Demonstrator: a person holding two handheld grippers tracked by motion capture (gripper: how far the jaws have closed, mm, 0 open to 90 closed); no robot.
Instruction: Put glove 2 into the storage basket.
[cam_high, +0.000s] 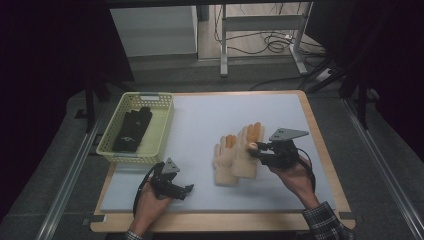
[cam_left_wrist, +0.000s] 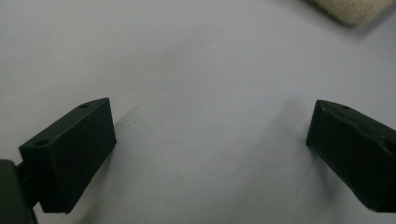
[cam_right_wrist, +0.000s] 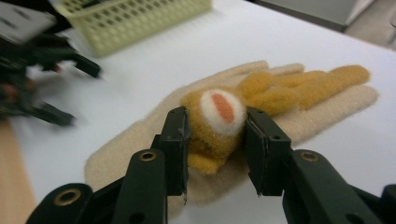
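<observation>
At the near left, the left gripper rests on the white mat, jaws spread with nothing between them. Farther right, the right gripper pinches the orange thumb of the cream gloves. Far left stands the yellow basket holding a black glove.

- A pair of fuzzy cream-coloured fleece gloves with orange-yellow fingers lies near the middle of the pale bench, palms flat, fingers pointing away from the person.
- The two gloves lie side by side, touching or partly overlapping; the right-hand one reaches farther back.
- One orange-yellow glove finger, with a white tip bearing an orange oval patch, is lifted and bent back above its glove, pinched between the two pads of the right claw.
</observation>
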